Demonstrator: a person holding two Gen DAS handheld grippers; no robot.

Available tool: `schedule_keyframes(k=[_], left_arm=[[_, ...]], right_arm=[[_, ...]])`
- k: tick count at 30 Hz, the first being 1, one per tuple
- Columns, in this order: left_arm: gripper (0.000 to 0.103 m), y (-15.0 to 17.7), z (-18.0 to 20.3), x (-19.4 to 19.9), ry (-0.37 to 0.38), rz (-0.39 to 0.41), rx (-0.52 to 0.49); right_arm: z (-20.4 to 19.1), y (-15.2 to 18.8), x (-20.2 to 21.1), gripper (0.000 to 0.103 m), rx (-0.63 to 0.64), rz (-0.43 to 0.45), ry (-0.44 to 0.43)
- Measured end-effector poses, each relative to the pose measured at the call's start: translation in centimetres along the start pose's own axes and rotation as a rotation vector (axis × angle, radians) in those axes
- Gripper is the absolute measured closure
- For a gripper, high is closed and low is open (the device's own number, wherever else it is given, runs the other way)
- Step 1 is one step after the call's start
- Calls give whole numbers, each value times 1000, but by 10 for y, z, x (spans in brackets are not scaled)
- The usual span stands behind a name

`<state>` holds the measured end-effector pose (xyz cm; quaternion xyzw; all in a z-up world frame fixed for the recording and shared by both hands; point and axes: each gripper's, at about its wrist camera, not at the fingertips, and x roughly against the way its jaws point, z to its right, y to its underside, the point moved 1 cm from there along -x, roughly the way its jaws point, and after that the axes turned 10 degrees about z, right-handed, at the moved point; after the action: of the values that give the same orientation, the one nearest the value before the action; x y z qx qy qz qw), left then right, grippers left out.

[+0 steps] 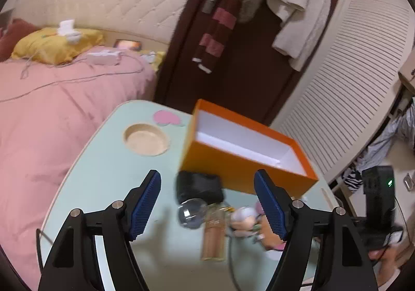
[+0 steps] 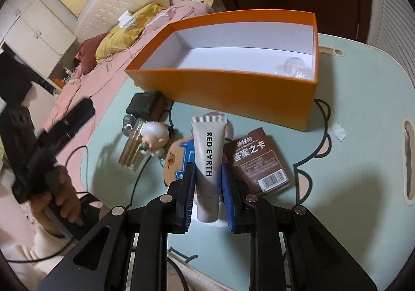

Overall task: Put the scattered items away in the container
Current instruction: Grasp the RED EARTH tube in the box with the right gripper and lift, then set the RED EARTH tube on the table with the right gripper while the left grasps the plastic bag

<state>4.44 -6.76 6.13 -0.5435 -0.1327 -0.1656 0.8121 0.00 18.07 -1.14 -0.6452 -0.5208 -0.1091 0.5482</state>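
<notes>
An orange box [image 1: 233, 169] [image 2: 233, 94] with a white inside stands open on the pale green table [image 1: 103, 174] [image 2: 350, 99]. A clear plastic item [image 2: 293, 68] lies in its right corner. My right gripper [image 2: 207, 166] is shut on a grey tube [image 2: 208, 145] and holds it upright above the table, in front of the box. My left gripper [image 1: 207, 177] is open and hovers over a black pouch [image 1: 198, 187] [image 2: 145, 105], a clear ball [image 1: 192, 213], a glass bottle [image 1: 214, 234] [image 2: 132, 148] and a small sheep figure [image 1: 242, 221] [image 2: 154, 139]. A brown card pack [image 2: 259, 161] and a bear plush [image 2: 176, 158] lie under the tube.
A bed with a pink cover [image 1: 52, 122] borders the table's left side. A round cup recess [image 1: 145, 139] sits in the tabletop. A dark door [image 1: 246, 70] stands behind the box. A white scrap [image 2: 339, 132] lies right of the box. A hand [image 2: 59, 195] holds the left gripper's handle.
</notes>
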Motion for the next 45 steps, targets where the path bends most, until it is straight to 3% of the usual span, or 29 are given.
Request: schedule_keyframes(k=[3, 6, 12, 15, 17, 19, 23, 26, 30, 35, 41, 45], left_arm=[[29, -15, 22, -6, 20, -10, -53], [29, -37, 52, -25, 53, -88, -105], [29, -57, 117, -105, 142, -435, -182], [31, -38, 139, -154, 133, -618, -194], [41, -18, 144, -182, 119, -737, -174], [44, 3, 146, -203, 103, -826, -161], [48, 26, 149, -224, 46, -844, -170], [74, 34, 152, -229, 64, -848, -195], [75, 32, 149, -223, 104, -834, -169], [75, -1, 137, -196, 147, -738, -129], [75, -45, 118, -125, 223, -589, -92], [75, -35, 91, -82, 197, -554, -97]], right_arm=[[1, 3, 8, 72, 10, 88, 14], [8, 5, 25, 71, -30, 210, -34], [34, 5, 55, 70, -133, 358, -30], [50, 3, 63, 70, -201, 375, -50], [60, 3, 70, 70, -238, 384, -57], [66, 2, 74, 70, -264, 391, -68], [76, 2, 79, 70, -312, 411, -102], [79, 3, 81, 70, -323, 410, -116], [80, 4, 75, 70, -328, 390, -133], [78, 5, 72, 70, -314, 377, -136], [73, 9, 63, 70, -294, 349, -130], [70, 11, 57, 70, -276, 332, -117]])
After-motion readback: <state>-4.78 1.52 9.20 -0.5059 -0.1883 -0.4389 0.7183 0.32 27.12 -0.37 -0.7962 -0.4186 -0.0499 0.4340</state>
